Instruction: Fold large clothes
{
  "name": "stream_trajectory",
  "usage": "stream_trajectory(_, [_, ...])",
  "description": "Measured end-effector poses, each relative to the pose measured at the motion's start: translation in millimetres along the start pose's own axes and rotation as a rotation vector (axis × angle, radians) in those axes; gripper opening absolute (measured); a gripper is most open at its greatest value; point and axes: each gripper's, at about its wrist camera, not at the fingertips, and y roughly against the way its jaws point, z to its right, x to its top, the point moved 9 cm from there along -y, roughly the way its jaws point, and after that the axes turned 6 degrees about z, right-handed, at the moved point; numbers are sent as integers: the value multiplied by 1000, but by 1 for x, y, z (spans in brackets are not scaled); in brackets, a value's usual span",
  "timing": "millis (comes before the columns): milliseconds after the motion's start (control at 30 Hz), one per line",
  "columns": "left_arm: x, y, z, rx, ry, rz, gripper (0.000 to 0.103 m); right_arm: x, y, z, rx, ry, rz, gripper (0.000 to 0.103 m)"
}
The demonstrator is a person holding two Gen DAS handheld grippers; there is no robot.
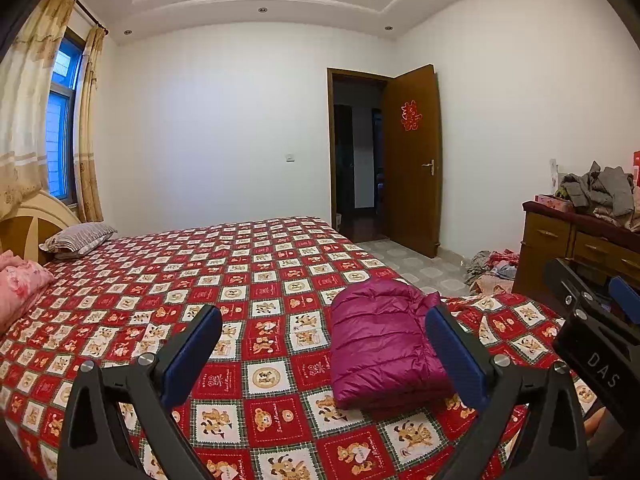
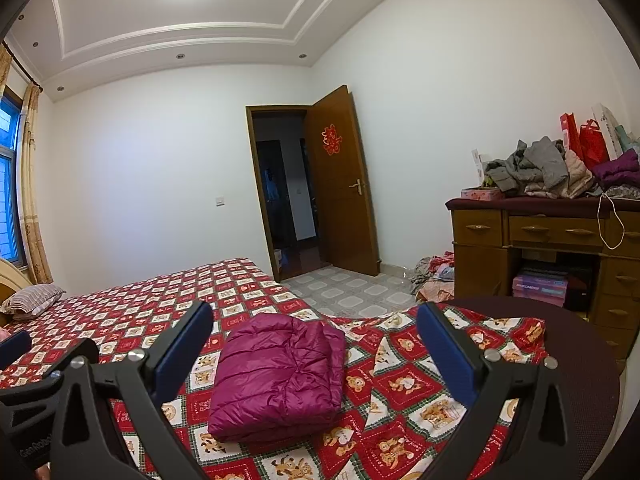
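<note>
At the far left a window [image 1: 60,120] with yellow patterned curtains [image 1: 24,92] stands above a wooden headboard [image 1: 28,220], with a striped pillow [image 1: 78,238] and a pink quilt [image 1: 18,286] at the head of the bed. The bed [image 1: 248,264] wears a red checked sheet printed with cartoon bears. The left tongs [image 1: 324,344] hover over it with their blue-padded fingers wide apart and nothing between them. Just to their right lies the folded magenta down jacket [image 2: 280,372], a neat puffy rectangle resting flat on the sheet near the bed's foot edge, touched by neither tool. The right tongs [image 2: 314,354] hang above it, likewise spread apart and empty. Beyond, an open brown door [image 2: 340,188] carries a red paper ornament [image 2: 332,140]. Loose clothes lie in a floor heap [image 2: 434,272], and at the far right a wooden table [image 2: 540,236] with drawers carries a pile of grey and purple garments [image 2: 552,172] and red gift bags [image 2: 584,140].
</note>
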Motion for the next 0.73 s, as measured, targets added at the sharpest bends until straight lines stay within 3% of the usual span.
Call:
stream_trajectory(267, [0,0,1,28,-23,12,102,0,3,-1,-4,0,1,103])
stream_trajectory(467, [-2,-4,-2,-4,-3,2,102,-2,4,-2,-7,3,-6,103])
stream_trajectory(733, [-3,-6,-4,11,-7,0,102,-7,5,-3,-8,1,-20,103])
